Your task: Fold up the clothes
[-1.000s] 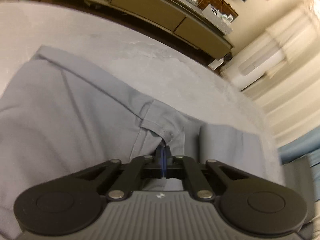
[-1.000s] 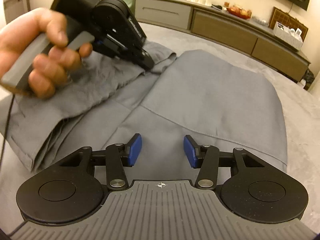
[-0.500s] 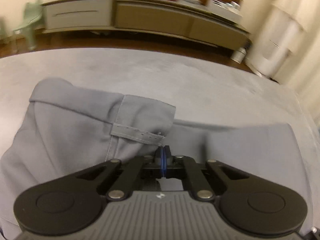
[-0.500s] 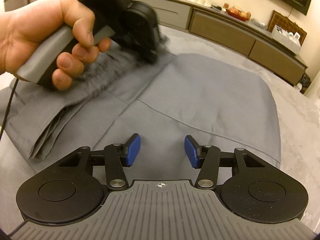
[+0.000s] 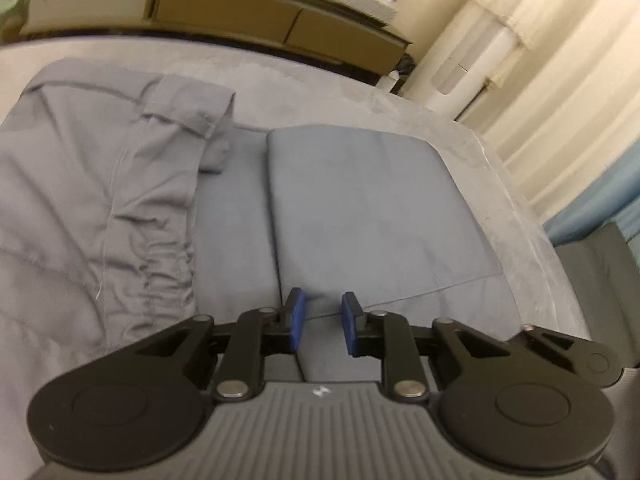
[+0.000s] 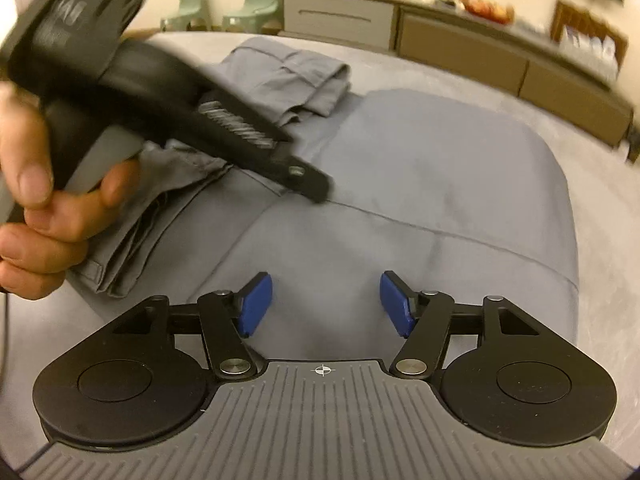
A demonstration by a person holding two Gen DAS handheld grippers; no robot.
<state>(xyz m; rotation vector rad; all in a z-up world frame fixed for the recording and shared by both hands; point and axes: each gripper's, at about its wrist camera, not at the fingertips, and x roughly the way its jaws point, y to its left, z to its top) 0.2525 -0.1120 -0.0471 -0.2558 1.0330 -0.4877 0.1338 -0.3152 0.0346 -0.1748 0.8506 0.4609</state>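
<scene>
Mostly smooth, creased gray shirt

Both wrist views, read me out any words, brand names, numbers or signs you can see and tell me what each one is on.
White lettering on the black body of the left tongs, seen in the right wrist view: blurred, unreadable.
Packages in the box on the sideboard: print too small and blurred.
No other text on the grey clothes.

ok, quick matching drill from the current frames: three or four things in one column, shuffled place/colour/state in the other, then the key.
Things:
1. left hand-held gripper
2. gripper pads
3. grey garment
4. sideboard

Descriptions:
A. blue
B. lying on the bed, partly folded
C. against the far wall
D. jaws opening, nothing between them

Pairs: 1-D, 2-A, 3-B, 4-C
</scene>
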